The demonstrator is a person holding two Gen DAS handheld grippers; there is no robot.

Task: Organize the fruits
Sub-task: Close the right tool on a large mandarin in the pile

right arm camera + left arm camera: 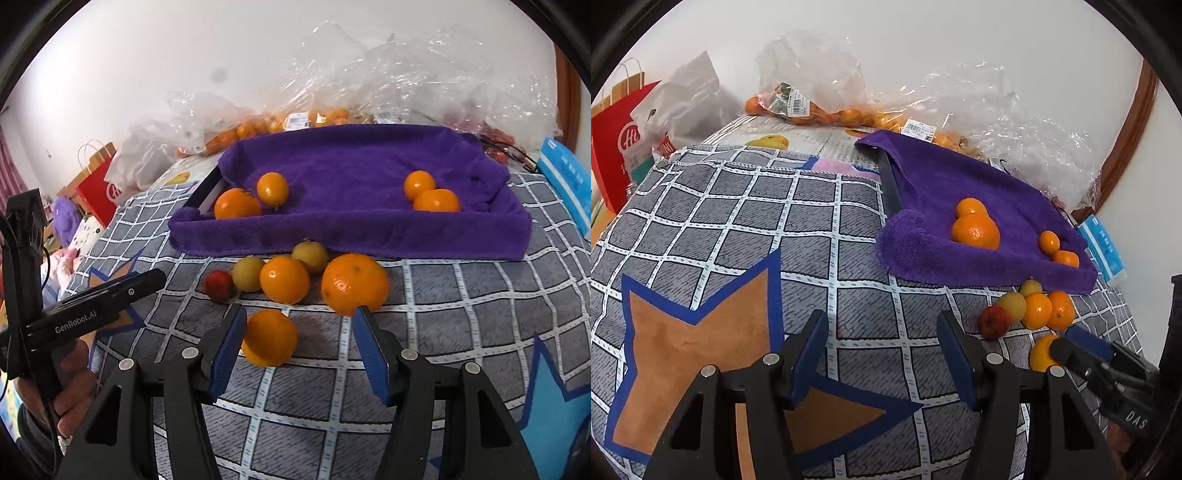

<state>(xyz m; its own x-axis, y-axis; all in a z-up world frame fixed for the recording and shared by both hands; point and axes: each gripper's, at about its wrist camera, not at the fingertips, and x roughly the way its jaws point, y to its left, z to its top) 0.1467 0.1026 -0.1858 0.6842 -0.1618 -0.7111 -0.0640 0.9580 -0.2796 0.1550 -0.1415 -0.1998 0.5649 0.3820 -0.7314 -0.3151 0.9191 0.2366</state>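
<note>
Left gripper [882,345]: jaws spread wide, nothing between the blue pads [812,354], held low and level. Right gripper [299,345]: jaws likewise spread wide, blue pads [371,350] angled outward, tips pointing forward and slightly down. In the right wrist view the person's left hand [70,384] is wrapped around the left gripper's handle, knuckles toward the camera

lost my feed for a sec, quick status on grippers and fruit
Both grippers open, left gripper idle. Right gripper around loose orange, not clamped. Four oranges on purple towel. Five loose fruits beyond, none in the way.
</note>
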